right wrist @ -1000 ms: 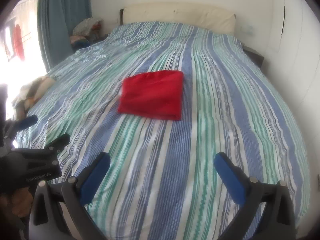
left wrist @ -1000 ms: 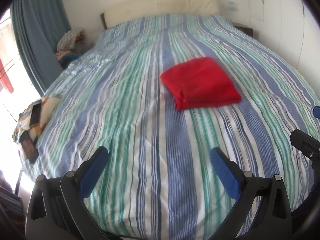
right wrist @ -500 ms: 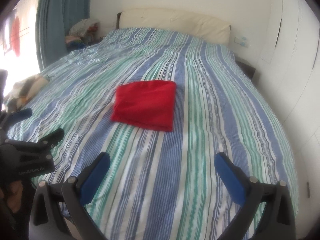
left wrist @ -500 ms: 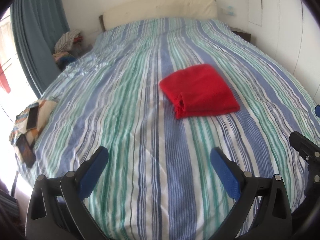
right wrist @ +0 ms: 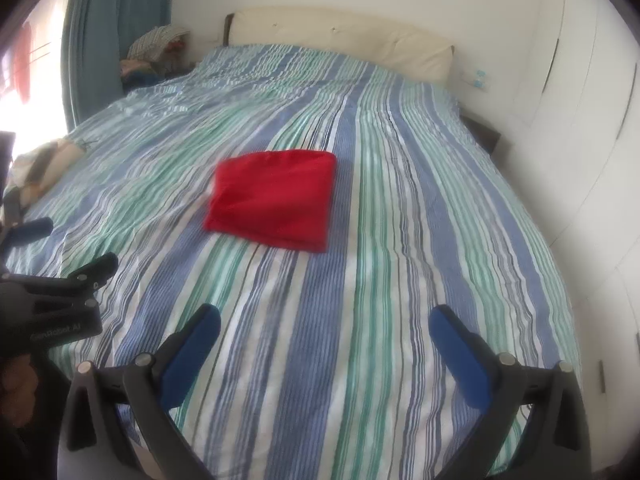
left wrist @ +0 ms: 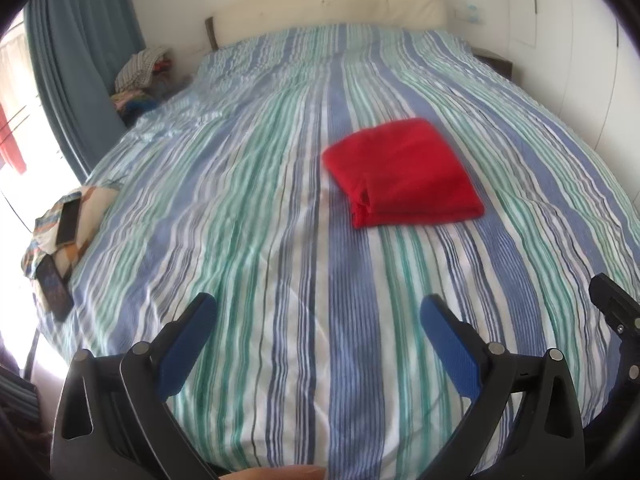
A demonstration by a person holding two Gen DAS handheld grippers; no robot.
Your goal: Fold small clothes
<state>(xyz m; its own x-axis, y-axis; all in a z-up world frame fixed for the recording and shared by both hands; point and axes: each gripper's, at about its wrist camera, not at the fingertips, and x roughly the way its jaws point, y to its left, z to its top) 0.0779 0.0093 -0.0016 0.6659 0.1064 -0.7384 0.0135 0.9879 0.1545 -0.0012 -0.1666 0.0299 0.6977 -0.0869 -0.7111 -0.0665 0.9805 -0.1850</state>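
Writing: white lettering on the body of the left gripper (right wrist: 40,248) as seen from the right wrist view, blurred, reads roughly "GenRobot AI". No other legible text.

Count: one red garment (left wrist: 404,174), folded into a compact rectangle, lying flat near the middle of the bed (left wrist: 248,216), well apart from every edge. One striped cover, blue, green and white. One cream headboard cushion (left wrist: 332,6) at the head edge. Two phones (left wrist: 68,222) on a patterned cloth at the bed's left edge, one light, one dark. One heap of clothes (left wrist: 140,68) past the head-left corner, beside a blue curtain (left wrist: 80,60).

Left gripper (left wrist: 316,312): blue-padded fingers spread wide, nothing between them, hovering over the foot edge of the bed, clear of the garment.

Right gripper (right wrist: 324,320): fingers likewise spread wide and empty, over the foot edge, garment well ahead of it.

A hand (right wrist: 16,392) shows partly below the left gripper's body.
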